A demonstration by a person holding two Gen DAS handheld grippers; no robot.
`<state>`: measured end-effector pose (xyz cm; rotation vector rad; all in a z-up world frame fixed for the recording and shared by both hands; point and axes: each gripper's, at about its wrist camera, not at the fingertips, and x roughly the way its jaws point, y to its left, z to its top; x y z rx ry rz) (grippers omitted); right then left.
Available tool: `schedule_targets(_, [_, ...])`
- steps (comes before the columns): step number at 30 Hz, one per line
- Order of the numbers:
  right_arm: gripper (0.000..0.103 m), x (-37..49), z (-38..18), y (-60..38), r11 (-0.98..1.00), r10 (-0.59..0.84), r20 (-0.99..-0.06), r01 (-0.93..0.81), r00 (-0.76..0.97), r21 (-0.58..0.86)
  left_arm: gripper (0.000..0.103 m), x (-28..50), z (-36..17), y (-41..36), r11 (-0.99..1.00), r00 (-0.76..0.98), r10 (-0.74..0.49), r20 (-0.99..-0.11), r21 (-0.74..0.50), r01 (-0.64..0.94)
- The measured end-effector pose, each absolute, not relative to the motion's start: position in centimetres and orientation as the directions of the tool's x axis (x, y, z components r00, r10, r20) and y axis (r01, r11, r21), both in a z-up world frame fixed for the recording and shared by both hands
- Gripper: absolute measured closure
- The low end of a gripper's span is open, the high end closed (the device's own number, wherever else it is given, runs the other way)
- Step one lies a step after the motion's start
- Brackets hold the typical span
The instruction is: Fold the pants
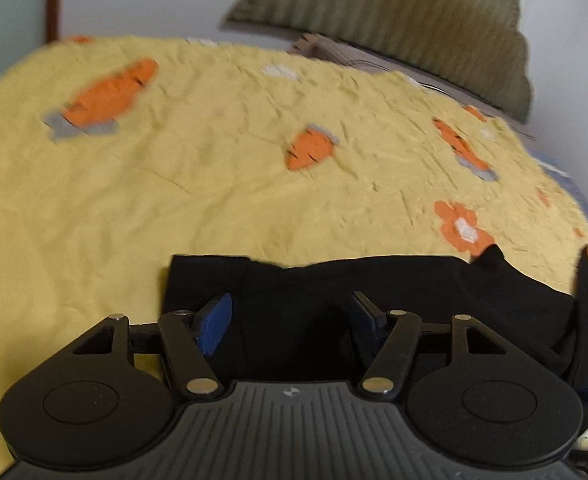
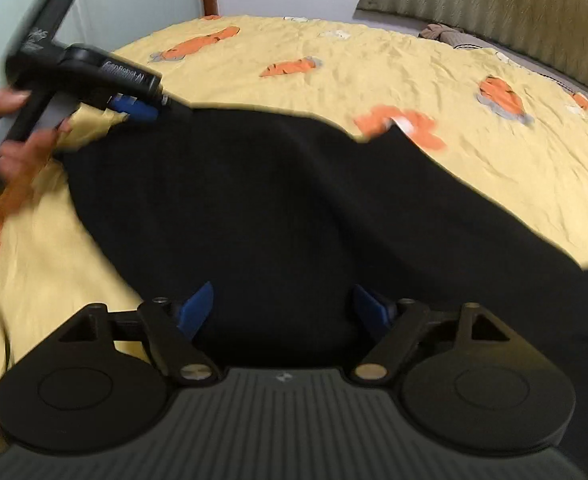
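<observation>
A: Currently mid-fold. Black soft-fabric pants (image 2: 278,216) spread on the yellow crinkled bedspread with orange carrot print (image 2: 373,76), one edge lifted off the bed at far left in the right wrist view.

B: Left gripper (image 1: 290,320)?

A: Blue pads (image 1: 214,322) wide apart over the black cloth, nothing pinched in its own view. Seen from the right wrist camera (image 2: 134,110), tips right at the raised edge of the pants; grip on that edge not resolvable, motion blur.

B: Right gripper (image 2: 284,310)?

A: Jaws spread wide, hovering over the near part of the pants, not closed on fabric.

B: Notes for doing the step well?

A: Probably: pinch both layers at the edge, not just the top one. Keep both grippers level so the fold line stays straight. Lay down slowly; thin dark fabric likely to slump and bunch. Avoid snagging the bedspread underneath. Smooth toward the olive ribbed headboard (image 1: 393,20) side afterward.
</observation>
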<state>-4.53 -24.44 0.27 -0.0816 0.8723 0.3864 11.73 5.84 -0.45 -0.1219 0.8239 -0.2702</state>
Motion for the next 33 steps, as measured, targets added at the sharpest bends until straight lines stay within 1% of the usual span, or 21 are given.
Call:
schedule_targets(2, [0.027,-6.7,1.8,-27.7,0.932,0.336,-0.705,-0.326,0.625,0.156,0.038,10.4,1.4,4.5,0.956,0.683,-0.289,-0.671,-0.167,0.241])
schedule_targets(3, [0.027,-7.7,2.8,-30.0,0.950,0.307,-0.672,-0.263,0.674,0.171,0.037,9.8,2.3,3.5,0.946,0.683,-0.317,-0.659,-0.166,0.279])
schedule_targets(4, [0.027,-8.4,3.6,-31.8,0.969,0.249,-0.651,-0.188,0.718,0.163,0.031,9.3,3.1,2.3,0.932,0.674,-0.352,-0.650,-0.177,0.317])
schedule_targets(5, [0.027,-8.8,4.3,-34.0,0.985,0.164,-0.628,-0.093,0.761,0.144,0.022,8.8,3.6,1.1,0.914,0.656,-0.393,-0.645,-0.195,0.356])
schedule_targets(6, [0.027,-9.4,5.0,-36.1,0.992,0.080,-0.604,-0.001,0.793,0.130,0.019,8.3,3.9,-0.4,0.890,0.627,-0.441,-0.642,-0.219,0.401])
schedule_targets(9, [0.026,-11.6,7.3,-41.7,0.967,-0.119,-0.541,0.220,0.832,0.126,0.018,7.3,3.3,-5.9,0.817,0.523,-0.532,-0.666,-0.243,0.523])
schedule_targets(10, [0.025,-12.4,8.0,-43.0,0.957,-0.161,-0.520,0.262,0.839,0.126,0.018,7.0,2.8,-7.6,0.803,0.505,-0.538,-0.675,-0.227,0.551])
schedule_targets(11, [0.022,-14.0,9.0,-44.6,0.945,-0.208,-0.495,0.303,0.844,0.119,0.018,6.7,2.3,-9.3,0.793,0.501,-0.535,-0.681,-0.200,0.575])
schedule_targets(13, [0.018,-17.6,11.7,-46.3,0.926,-0.305,-0.440,0.370,0.845,0.068,0.018,6.4,1.4,-12.2,0.790,0.512,-0.506,-0.694,-0.136,0.598])
schedule_targets(14, [0.013,-19.2,13.2,-46.7,0.919,-0.344,-0.408,0.392,0.846,0.037,0.018,6.4,1.0,-13.3,0.792,0.514,-0.493,-0.701,-0.118,0.599])
schedule_targets(17, [0.000,-26.3,18.3,-47.6,0.870,-0.490,-0.233,0.485,0.840,-0.084,0.018,6.6,-0.2,-15.4,0.763,0.462,-0.516,-0.722,-0.141,0.631])
schedule_targets(19, [0.000,-30.6,21.3,-47.4,0.838,-0.543,-0.061,0.536,0.838,-0.104,0.018,5.8,-0.7,-16.6,0.720,0.392,-0.555,-0.734,-0.187,0.668])
schedule_targets(21, [0.000,-32.3,22.6,-47.6,0.841,-0.537,0.033,0.538,0.843,-0.065,0.018,3.9,-1.1,-17.4,0.660,0.336,-0.589,-0.735,-0.198,0.724])
schedule_targets(22, [0.000,-32.2,22.6,-48.0,0.850,-0.522,0.051,0.524,0.851,-0.047,0.018,2.8,-1.3,-18.2,0.628,0.316,-0.589,-0.744,-0.174,0.759])
schedule_targets(23, [0.000,-31.1,22.0,-48.5,0.861,-0.505,0.048,0.507,0.862,-0.039,0.018,1.6,-1.7,-18.7,0.590,0.302,-0.582,-0.755,-0.136,0.796])
schedule_targets(24, [0.000,-29.4,20.9,-49.0,0.870,-0.493,0.015,0.493,0.870,-0.028,0.018,0.5,-2.1,-19.3,0.561,0.293,-0.573,-0.766,-0.105,0.821])
schedule_targets(26, [0.000,-24.4,17.6,-50.2,0.881,-0.472,-0.079,0.470,0.878,-0.051,0.018,-1.0,-2.6,-20.0,0.533,0.295,-0.549,-0.783,-0.056,0.844])
schedule_targets(28, [0.004,-17.2,13.0,-51.3,0.887,-0.462,-0.188,0.456,0.867,-0.076,0.018,-1.6,-2.4,-19.8,0.541,0.343,-0.544,-0.766,-0.007,0.841])
schedule_targets(30, [0.023,-10.8,8.9,-52.7,0.894,-0.438,-0.303,0.444,0.846,-0.053,0.018,-1.0,-1.5,-19.0,0.571,0.375,-0.576,-0.726,-0.030,0.820])
schedule_targets(32, [0.033,-5.7,5.9,-54.2,0.899,-0.404,-0.377,0.438,0.833,0.003,0.018,0.1,-0.7,-17.9,0.607,0.398,-0.612,-0.684,-0.084,0.790])
schedule_targets(33, [0.036,-3.5,4.7,-55.0,0.896,-0.396,-0.411,0.443,0.821,0.021,0.018,0.8,-0.6,-17.6,0.622,0.403,-0.619,-0.675,-0.108,0.776])
